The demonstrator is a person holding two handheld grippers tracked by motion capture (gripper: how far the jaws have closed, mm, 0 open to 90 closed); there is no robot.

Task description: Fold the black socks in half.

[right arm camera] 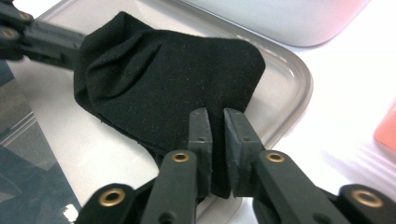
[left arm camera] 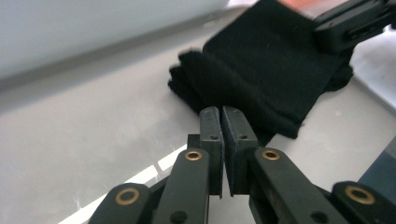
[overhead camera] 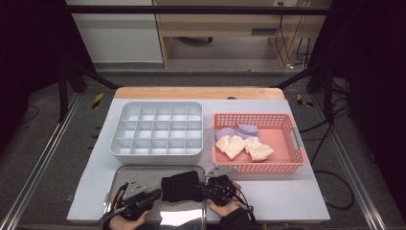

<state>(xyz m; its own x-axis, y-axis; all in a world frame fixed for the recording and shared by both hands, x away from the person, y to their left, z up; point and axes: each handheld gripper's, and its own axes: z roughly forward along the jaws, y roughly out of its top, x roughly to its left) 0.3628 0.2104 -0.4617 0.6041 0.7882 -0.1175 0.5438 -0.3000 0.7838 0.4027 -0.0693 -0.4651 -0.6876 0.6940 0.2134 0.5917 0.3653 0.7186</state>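
Note:
A folded black cloth (overhead camera: 181,187) lies on a metal tray (overhead camera: 139,173) at the table's front edge. My right gripper (overhead camera: 199,188) is shut on the cloth's right edge; in the right gripper view the black cloth (right arm camera: 168,79) runs down between the jaws of my right gripper (right arm camera: 217,116). My left gripper (overhead camera: 157,194) is at the cloth's left edge. In the left gripper view my left gripper (left arm camera: 221,112) has its jaws pressed together just short of the cloth (left arm camera: 261,70), with a light slit between them. The other gripper (left arm camera: 355,23) shows at the far side.
A grey compartment organizer (overhead camera: 157,129) stands behind the tray. To its right a pink basket (overhead camera: 298,143) holds cream socks (overhead camera: 231,145) and a purple one (overhead camera: 246,129). The white table sheet (overhead camera: 287,196) is bare at the front right.

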